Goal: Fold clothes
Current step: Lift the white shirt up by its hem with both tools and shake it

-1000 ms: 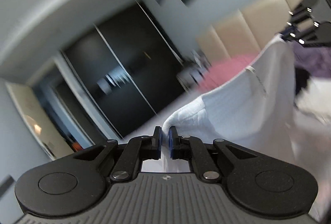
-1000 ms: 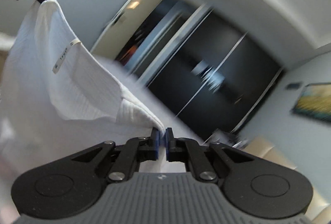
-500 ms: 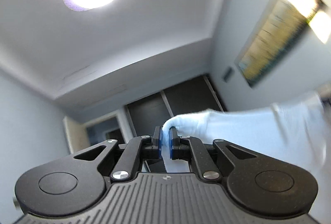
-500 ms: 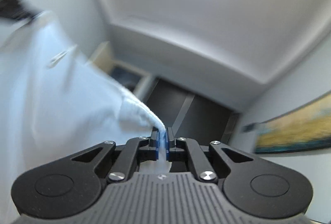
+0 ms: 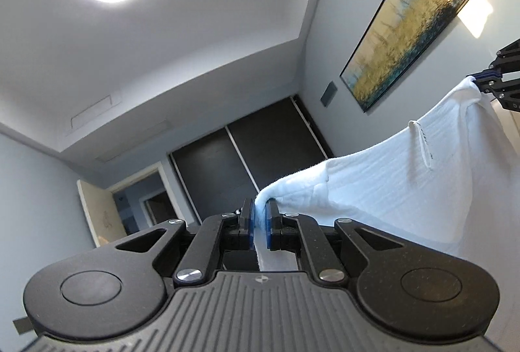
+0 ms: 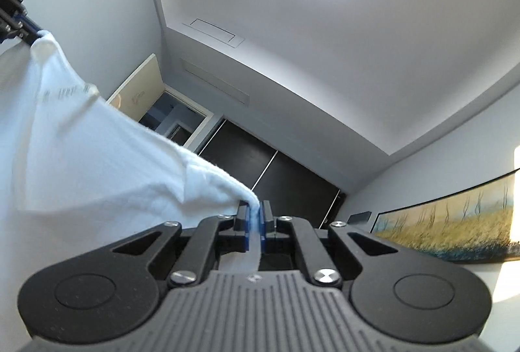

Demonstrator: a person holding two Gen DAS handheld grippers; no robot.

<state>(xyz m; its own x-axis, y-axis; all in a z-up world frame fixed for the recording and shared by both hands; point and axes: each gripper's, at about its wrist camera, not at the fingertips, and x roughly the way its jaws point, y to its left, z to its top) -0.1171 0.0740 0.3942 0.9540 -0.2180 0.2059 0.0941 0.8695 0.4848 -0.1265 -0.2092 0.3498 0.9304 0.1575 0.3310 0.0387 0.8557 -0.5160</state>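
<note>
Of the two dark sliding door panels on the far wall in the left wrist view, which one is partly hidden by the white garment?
The right-hand panel: the white garment covers its lower corner. The left-hand panel stands clear of the cloth, next to the open doorway.

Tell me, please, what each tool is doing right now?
Left tool: closed on the white garment.
Right tool: closed on the same garment.
</note>
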